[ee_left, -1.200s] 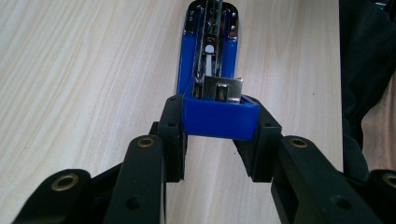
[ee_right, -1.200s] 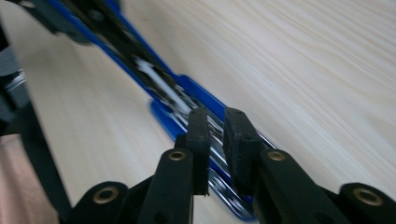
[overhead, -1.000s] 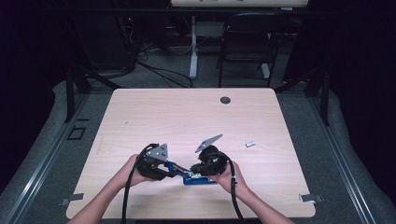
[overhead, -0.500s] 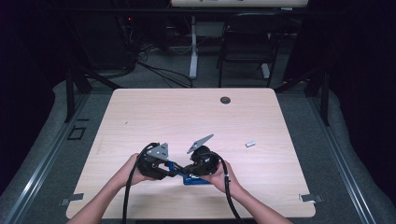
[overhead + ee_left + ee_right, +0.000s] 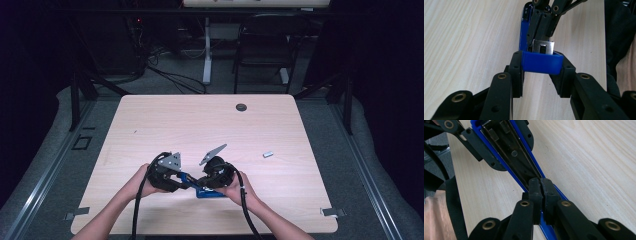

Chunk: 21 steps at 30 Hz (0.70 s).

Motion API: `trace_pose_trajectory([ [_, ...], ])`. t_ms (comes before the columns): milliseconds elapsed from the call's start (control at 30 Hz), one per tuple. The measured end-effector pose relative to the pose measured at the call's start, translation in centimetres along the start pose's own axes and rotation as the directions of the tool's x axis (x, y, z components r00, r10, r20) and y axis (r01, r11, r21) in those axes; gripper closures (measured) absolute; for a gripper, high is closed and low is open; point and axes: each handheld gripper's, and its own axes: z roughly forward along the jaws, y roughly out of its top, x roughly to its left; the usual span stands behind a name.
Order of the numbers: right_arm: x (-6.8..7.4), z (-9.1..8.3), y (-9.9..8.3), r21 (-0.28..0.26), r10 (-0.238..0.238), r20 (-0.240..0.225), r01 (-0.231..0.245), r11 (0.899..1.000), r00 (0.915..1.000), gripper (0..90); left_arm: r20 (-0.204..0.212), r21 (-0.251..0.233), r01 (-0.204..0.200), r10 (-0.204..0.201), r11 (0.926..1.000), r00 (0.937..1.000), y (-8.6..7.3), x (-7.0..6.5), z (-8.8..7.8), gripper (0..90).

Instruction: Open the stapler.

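Blue stapler [image 5: 541,62] clamped crosswise between left gripper [image 5: 541,75] pads – right gripper [image 5: 540,192] pressed shut over its tray (opened flat).

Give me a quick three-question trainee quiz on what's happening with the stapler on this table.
1. What does the left hand-held gripper clamp? A: a pen. B: the blue stapler. C: a cup.
2. True or false: the jaws of the right hand-held gripper stand wide open.
3. What lies alone on the table, to the right of both hands?

Key: 1 B. 2 False: they are shut together. 3 A small silver piece.
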Motion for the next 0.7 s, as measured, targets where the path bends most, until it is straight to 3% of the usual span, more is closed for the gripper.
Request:
trace_pose_trajectory([
  [367, 0.10, 0.06, 0.11, 0.029, -0.003, 0.018, 0.003, 1.000, 0.9998, 89.5, 0.001, -0.009, 0.019, -0.019, 0.9998, 0.9998, -0.05, 0.09, 0.10, 63.6],
  [500, 0.09, 0.08, 0.11, 0.034, -0.008, 0.014, 0.007, 0.999, 0.9999, 90.0, 0.016, -0.007, 0.016, -0.016, 0.9998, 0.9997, 0.05, 0.16, 0.04, 61.7],
  [700, 0.02, 0.13, 0.02, 0.037, -0.011, 0.011, 0.011, 0.999, 0.9999, 90.0, 0.005, -0.021, 0.006, -0.006, 0.9998, 1.0000, 0.33, 0.11, 0.04, 59.9],
])
